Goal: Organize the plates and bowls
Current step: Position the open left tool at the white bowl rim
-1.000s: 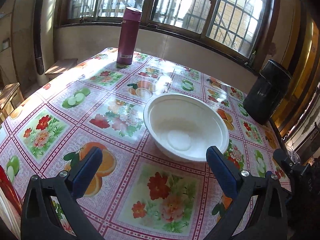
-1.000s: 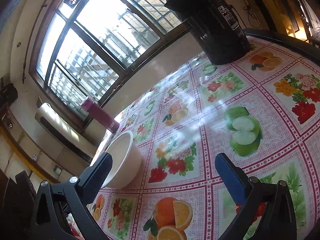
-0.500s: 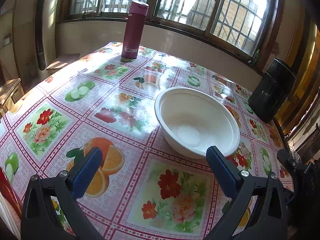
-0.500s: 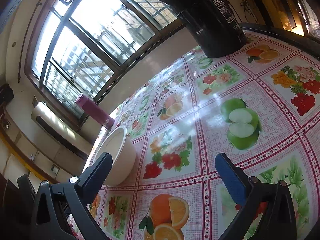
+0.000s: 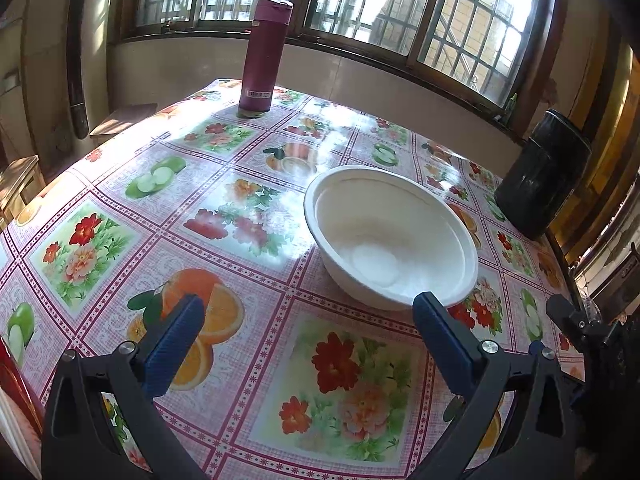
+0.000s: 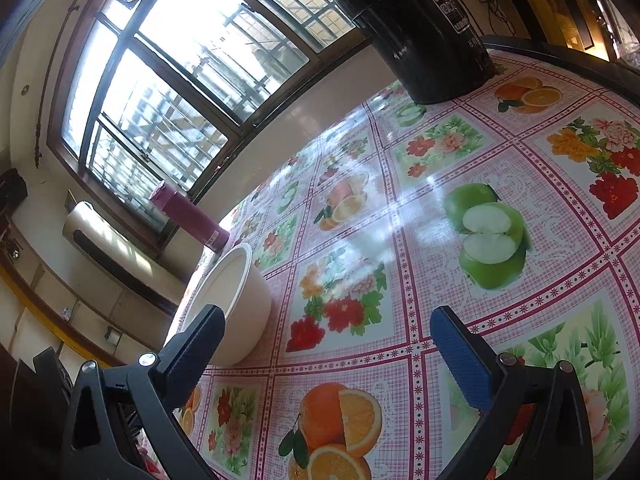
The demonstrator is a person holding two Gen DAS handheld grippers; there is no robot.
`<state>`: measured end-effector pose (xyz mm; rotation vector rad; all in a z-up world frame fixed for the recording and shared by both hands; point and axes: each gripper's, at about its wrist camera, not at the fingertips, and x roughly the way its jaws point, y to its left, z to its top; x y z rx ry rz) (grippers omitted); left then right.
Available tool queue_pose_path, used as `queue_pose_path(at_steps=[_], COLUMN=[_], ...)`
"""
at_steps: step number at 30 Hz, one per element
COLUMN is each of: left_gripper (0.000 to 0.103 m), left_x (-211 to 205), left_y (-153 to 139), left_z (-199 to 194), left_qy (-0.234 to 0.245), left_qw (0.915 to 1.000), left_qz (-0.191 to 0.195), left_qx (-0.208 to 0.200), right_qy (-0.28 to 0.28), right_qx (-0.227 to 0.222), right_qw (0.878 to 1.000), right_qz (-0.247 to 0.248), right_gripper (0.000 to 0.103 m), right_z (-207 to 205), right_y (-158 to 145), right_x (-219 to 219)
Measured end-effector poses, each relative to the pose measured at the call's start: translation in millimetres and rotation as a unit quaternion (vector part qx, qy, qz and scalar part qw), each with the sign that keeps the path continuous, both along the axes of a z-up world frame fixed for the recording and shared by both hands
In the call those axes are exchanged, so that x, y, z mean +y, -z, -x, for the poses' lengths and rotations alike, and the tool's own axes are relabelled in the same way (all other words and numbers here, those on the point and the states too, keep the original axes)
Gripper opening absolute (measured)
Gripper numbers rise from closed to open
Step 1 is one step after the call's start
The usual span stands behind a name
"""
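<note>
Up front in the left wrist view, left gripper [image 5: 307,332] spread wide, blue pads [image 5: 173,343] well apart, gripping nothing. Just beyond the right-hand pad, white bowl [image 5: 390,238] upright on the fruit-and-flower tablecloth [image 5: 120,240], inside bare, near rim close to that pad but contact not clear. Farther back, near the window, maroon flask [image 5: 264,54] standing upright. Off to the right edge of the table, black cylindrical container [image 5: 540,184], well apart from the bowl.

Over in the right wrist view, right gripper [image 6: 324,344] likewise wide open, nothing between its pads [image 6: 460,360], poised over bare tablecloth [image 6: 400,240]. Same bowl [image 6: 236,300] seen side-on at lower left, partly behind the left-hand finger. Flask [image 6: 188,220] behind the bowl; black container [image 6: 412,28] at the top, on the far edge of the table.
</note>
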<state>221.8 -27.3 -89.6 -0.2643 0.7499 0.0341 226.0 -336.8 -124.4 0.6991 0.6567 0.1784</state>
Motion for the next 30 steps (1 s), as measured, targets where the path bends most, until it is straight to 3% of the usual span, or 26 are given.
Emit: queue_pose_path(at_steps=[30], left_gripper=[0.103], left_x=[-3.8], left_y=[3.8], left_z=[-1.0], left_qy=[0.008], left_qw=[0.9999], left_qz=[0.004], left_qx=[0.012], right_qy=[0.004], right_qx=[0.014], right_qw=[1.0], right_qz=[0.002], right_gripper=[0.103], right_z=[-2.6], right_y=[3.1], right_x=[0.6])
